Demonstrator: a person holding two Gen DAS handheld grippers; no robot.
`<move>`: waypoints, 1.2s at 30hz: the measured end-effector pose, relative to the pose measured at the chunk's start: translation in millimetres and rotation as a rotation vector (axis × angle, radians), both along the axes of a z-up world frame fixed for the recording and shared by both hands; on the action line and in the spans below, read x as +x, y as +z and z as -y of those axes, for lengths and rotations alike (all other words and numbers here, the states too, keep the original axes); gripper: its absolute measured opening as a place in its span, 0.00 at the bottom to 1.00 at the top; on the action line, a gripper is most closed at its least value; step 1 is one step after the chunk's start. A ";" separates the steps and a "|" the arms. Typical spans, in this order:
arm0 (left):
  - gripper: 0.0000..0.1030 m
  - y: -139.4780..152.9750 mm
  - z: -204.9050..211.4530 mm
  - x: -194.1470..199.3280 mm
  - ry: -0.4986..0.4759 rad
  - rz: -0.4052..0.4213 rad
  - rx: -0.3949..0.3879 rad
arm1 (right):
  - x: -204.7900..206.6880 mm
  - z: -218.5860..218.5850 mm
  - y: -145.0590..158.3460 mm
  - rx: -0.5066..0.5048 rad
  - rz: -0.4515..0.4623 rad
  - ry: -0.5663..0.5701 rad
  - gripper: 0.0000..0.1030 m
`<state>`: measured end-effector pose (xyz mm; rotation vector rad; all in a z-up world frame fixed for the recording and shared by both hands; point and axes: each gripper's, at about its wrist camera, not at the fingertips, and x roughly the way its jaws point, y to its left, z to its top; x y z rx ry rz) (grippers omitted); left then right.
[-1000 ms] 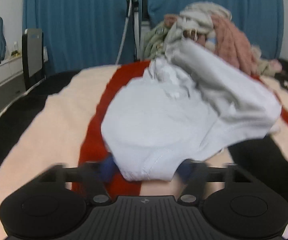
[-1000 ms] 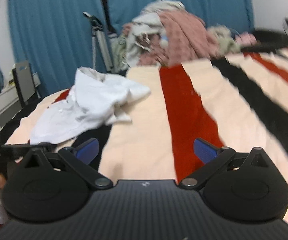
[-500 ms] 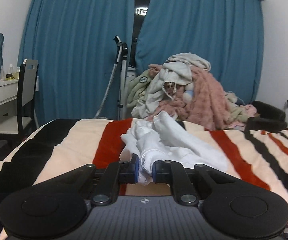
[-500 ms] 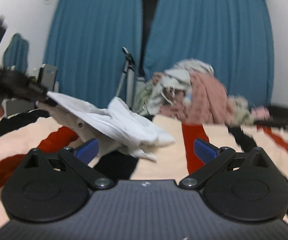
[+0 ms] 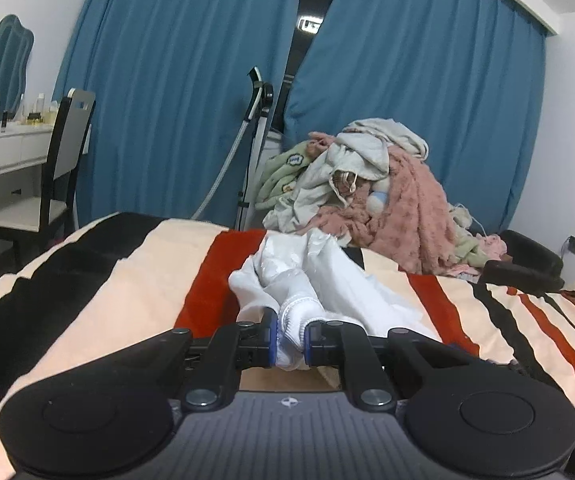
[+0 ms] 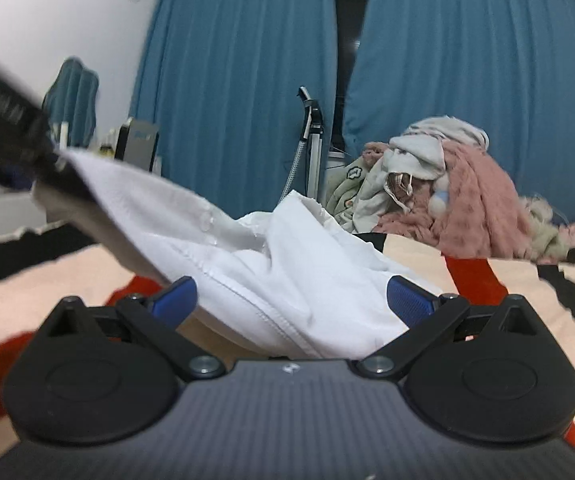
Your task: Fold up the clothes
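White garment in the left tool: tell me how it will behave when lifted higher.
The white garment is probably floppy: it bunches where the left tool pinches it and sags onto the striped blanket. It looks thin and creased, so likely light. The loose end should drape and trail.

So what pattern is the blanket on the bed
Wide stripes of cream, red and black on the blanket; the left wrist view shows it best.

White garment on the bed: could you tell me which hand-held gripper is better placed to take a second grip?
Right hand-held gripper: open, white garment between its fingers. The left is already shut on the fabric.
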<state>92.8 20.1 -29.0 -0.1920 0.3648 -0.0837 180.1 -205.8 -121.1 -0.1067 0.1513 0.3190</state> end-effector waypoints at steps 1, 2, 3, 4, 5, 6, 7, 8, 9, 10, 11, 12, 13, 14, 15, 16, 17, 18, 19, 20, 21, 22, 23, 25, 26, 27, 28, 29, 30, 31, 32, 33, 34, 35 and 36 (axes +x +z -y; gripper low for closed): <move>0.12 0.5 0.8 0.1 0.008 0.009 0.001 | 5.2 -2.4 0.1 -0.002 -0.014 -0.013 1.00; 0.12 1.0 0.7 0.7 0.021 0.017 -0.007 | 10.4 -2.9 1.4 0.006 -0.028 -0.040 1.00; 0.12 1.5 0.2 0.8 0.027 0.023 -0.021 | 14.7 -0.2 3.8 0.035 -0.038 -0.046 1.00; 0.12 2.3 -0.5 0.9 0.027 0.024 -0.028 | 17.3 4.7 7.1 0.077 -0.040 -0.012 1.00; 0.12 3.1 -1.1 0.9 0.027 0.025 -0.034 | 19.1 8.1 8.9 0.109 -0.042 0.035 1.00; 0.12 4.0 -1.8 0.9 0.028 0.026 -0.041 | 20.5 7.0 8.4 0.114 -0.056 0.071 1.00; 0.12 4.8 -2.5 1.0 0.028 0.027 -0.048 | 21.1 2.7 7.3 0.092 -0.063 0.086 1.00; 0.12 5.7 -3.2 1.0 0.028 0.028 -0.054 | 21.5 -2.3 6.2 0.061 -0.064 0.095 1.00; 0.12 5.7 -1.8 0.1 0.026 0.031 -0.048 | 19.8 -6.4 6.0 0.035 -0.043 0.085 1.00; 0.12 5.6 -0.4 -0.8 0.024 0.035 -0.041 | 17.4 -10.0 6.0 0.012 -0.013 0.068 1.00; 0.12 5.0 0.7 -1.5 0.021 0.036 -0.037 | 17.7 -6.1 9.1 0.027 -0.004 0.032 1.00; 0.12 4.4 1.7 -2.2 0.019 0.037 -0.033 | 19.1 0.8 13.4 0.058 -0.003 -0.012 1.00; 0.12 3.3 1.5 -2.8 0.021 0.037 -0.041 | 20.6 7.8 17.8 0.089 -0.002 -0.056 1.00; 0.13 2.5 1.8 -4.3 0.021 0.036 -0.046 | 22.0 14.8 22.1 0.120 -0.001 -0.101 1.00; 0.13 1.8 2.1 -5.8 0.021 0.034 -0.052 | 23.4 21.8 26.4 0.151 0.000 -0.145 1.00; 0.13 1.0 2.5 -7.3 0.022 0.033 -0.057 | 24.1 31.5 32.0 0.199 -0.002 -0.177 1.00; 0.13 0.3 2.8 -8.8 0.022 0.032 -0.062 | 24.5 42.3 38.1 0.256 -0.005 -0.205 1.00; 0.13 1.2 3.1 -11.0 0.020 0.039 -0.065 | 24.4 50.4 43.8 0.285 0.001 -0.233 1.00; 0.13 2.1 3.4 -13.3 0.018 0.047 -0.068 | 24.2 57.3 49.3 0.302 0.010 -0.260 1.00; 0.13 3.1 2.1 -15.7 0.015 0.053 -0.082 | 24.8 61.9 51.9 0.302 0.013 -0.287 1.00; 0.13 4.2 0.4 -17.6 0.015 0.056 -0.094 | 27.4 66.0 52.0 0.289 0.005 -0.319 1.00; 0.13 5.2 -1.3 -19.0 0.015 0.058 -0.105 | 28.9 70.4 50.1 0.276 -0.009 -0.350 1.00; 0.13 4.9 -3.0 -20.3 0.015 0.058 -0.111 | 31.3 74.3 46.9 0.266 -0.019 -0.370 1.00; 0.13 4.4 -6.3 -22.8 0.016 0.058 -0.124 | 36.1 81.2 39.8 0.241 -0.035 -0.397 1.00; 0.13 4.5 -7.3 -23.8 0.011 0.058 -0.133 | 37.6 83.9 36.3 0.221 -0.042 -0.408 1.00; 0.13 4.5 -8.3 -24.7 0.006 0.058 -0.142 | 36.1 85.9 35.8 0.201 -0.041 -0.418 1.00; 0.13 5.7 -8.3 -25.9 -0.002 0.061 -0.149 | 33.4 87.7 36.5 0.182 -0.036 -0.429 1.00; 0.13 7.4 -7.6 -27.9 -0.011 0.071 -0.151 | 30.8 89.4 37.3 0.162 -0.031 -0.440 1.00; 0.13 9.1 -6.9 -29.8 -0.020 0.081 -0.153 | 23.5 89.5 41.8 0.147 -0.010 -0.453 1.00; 0.13 12.5 -6.9 -33.2 -0.031 0.095 -0.161 | 14.4 88.7 47.9 0.134 0.018 -0.467 1.00; 0.13 15.9 -7.0 -36.5 -0.043 0.110 -0.170 | 8.0 89.9 57.0 0.128 0.047 -0.480 1.00; 0.13 22.3 -7.2 -43.0 -0.055 0.131 -0.184 | 1.7 92.9 68.7 0.145 0.067 -0.487 1.00; 0.13 28.7 -7.4 -49.5 -0.067 0.153 -0.198 | -4.9 98.0 80.8 0.189 0.077 -0.478 1.00; 0.12 35.3 -9.0 -56.2 -0.079 0.183 -0.210 | -12.6 104.5 93.4 0.249 0.088 -0.459 1.00; 0.13 40.3 -9.9 -63.4 -0.089 0.210 -0.219 | -22.6 108.3 105.6 0.280 0.113 -0.445 1.00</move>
